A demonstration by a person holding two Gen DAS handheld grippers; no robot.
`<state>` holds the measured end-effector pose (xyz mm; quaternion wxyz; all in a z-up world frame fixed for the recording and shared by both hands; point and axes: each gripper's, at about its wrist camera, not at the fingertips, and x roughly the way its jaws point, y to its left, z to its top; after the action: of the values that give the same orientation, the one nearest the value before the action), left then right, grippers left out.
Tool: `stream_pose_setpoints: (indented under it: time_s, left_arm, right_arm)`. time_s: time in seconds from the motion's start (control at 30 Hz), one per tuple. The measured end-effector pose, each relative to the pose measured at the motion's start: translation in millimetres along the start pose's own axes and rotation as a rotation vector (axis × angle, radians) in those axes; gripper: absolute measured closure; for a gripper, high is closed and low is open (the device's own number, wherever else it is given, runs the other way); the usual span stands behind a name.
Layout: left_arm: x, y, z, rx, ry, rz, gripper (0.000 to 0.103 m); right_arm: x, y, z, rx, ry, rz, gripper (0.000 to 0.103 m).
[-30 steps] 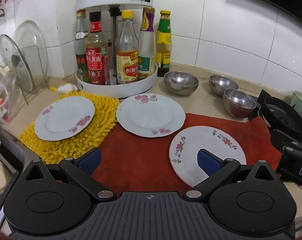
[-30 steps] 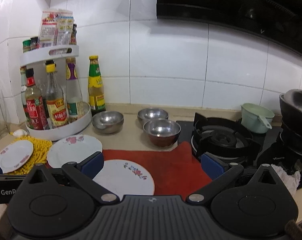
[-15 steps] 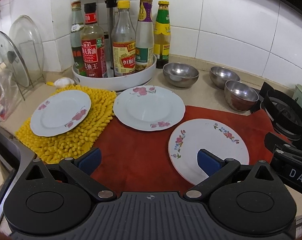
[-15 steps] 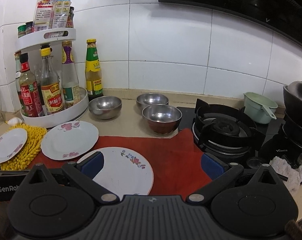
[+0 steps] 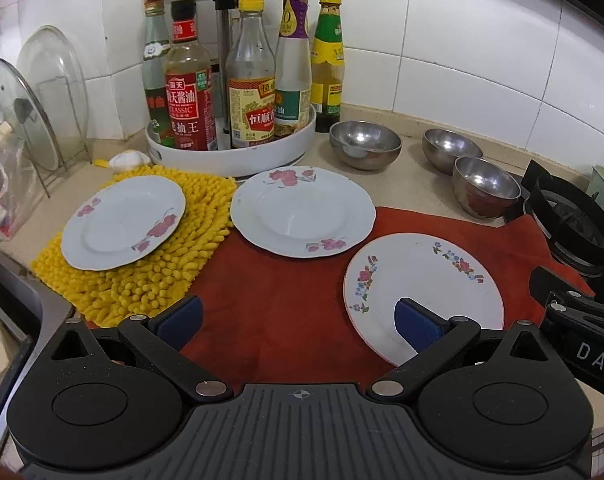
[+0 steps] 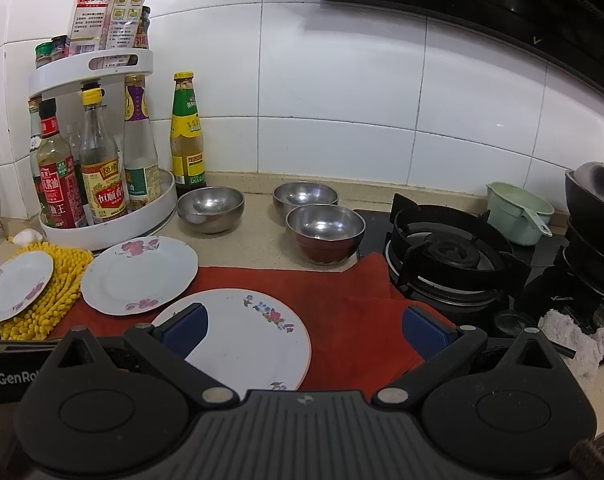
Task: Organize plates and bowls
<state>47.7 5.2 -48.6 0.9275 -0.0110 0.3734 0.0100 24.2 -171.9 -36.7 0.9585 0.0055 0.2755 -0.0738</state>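
Kitchen worktop (image 5: 414, 184), with the red mat (image 5: 286, 300) as landmark: both my left tongs (image 5: 298, 322) and right tongs (image 6: 304, 326) hang wide open, gripping nothing. One plate (image 5: 424, 294) lies on the mat's right half, another (image 5: 302, 216) overlaps its far edge, a third (image 5: 122, 224) sits left on a yellow cloth (image 5: 154, 280); three steel bowls (image 6: 325, 232) stand beyond. My worry: thin, flat rims could slip the pads, chipping china or skidding toward the stove (image 6: 450, 256).
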Motion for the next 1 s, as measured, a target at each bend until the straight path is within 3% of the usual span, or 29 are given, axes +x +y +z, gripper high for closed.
stream_pose_setpoints:
  time_s: [1.0]
  left_arm:
    - [2, 24, 0, -0.006, 0.008, -0.015, 0.0]
  right_arm:
    - [-5, 14, -4, -0.014, 0.001, -0.027, 0.003]
